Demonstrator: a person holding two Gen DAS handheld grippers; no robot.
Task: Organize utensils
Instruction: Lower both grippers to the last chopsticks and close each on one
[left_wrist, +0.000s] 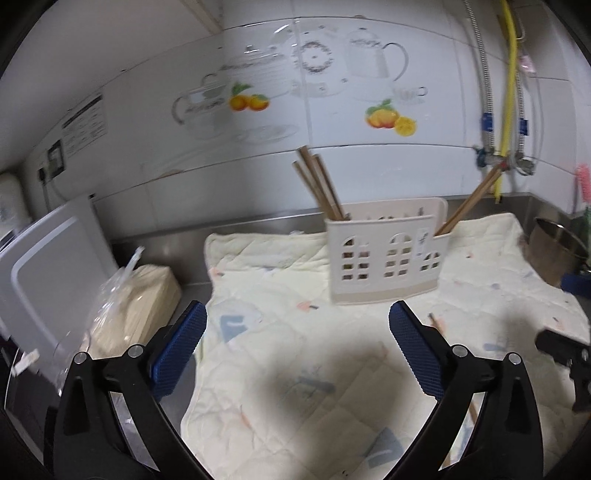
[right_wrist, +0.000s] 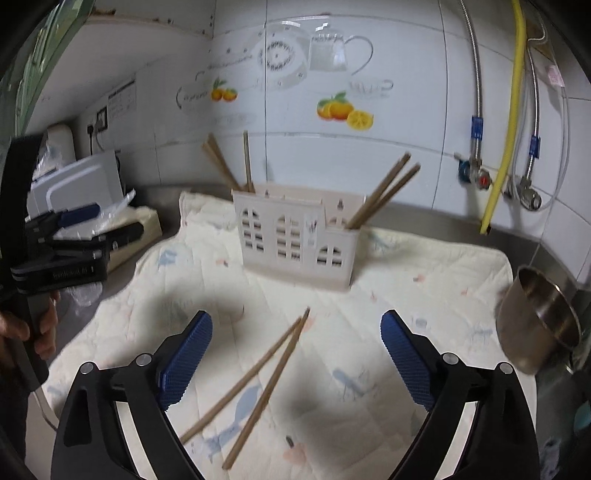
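A cream plastic utensil holder (left_wrist: 386, 253) (right_wrist: 295, 240) stands on a pale quilted cloth (left_wrist: 295, 350) (right_wrist: 332, 332). Wooden chopsticks stick out of its left end (left_wrist: 321, 184) (right_wrist: 221, 164) and its right end (left_wrist: 472, 197) (right_wrist: 384, 192). Two loose chopsticks (right_wrist: 266, 380) lie crossed on the cloth between my right gripper's (right_wrist: 295, 354) open fingers. My left gripper (left_wrist: 297, 345) is open and empty over the cloth, in front of the holder. It also shows in the right wrist view (right_wrist: 74, 236) at the left.
A steel bowl (right_wrist: 535, 321) (left_wrist: 557, 247) stands at the cloth's right edge. A bagged cream block (left_wrist: 136, 306) and a white appliance (left_wrist: 48, 266) stand on the steel counter at the left. Hoses and valves (right_wrist: 480, 177) hang on the tiled wall.
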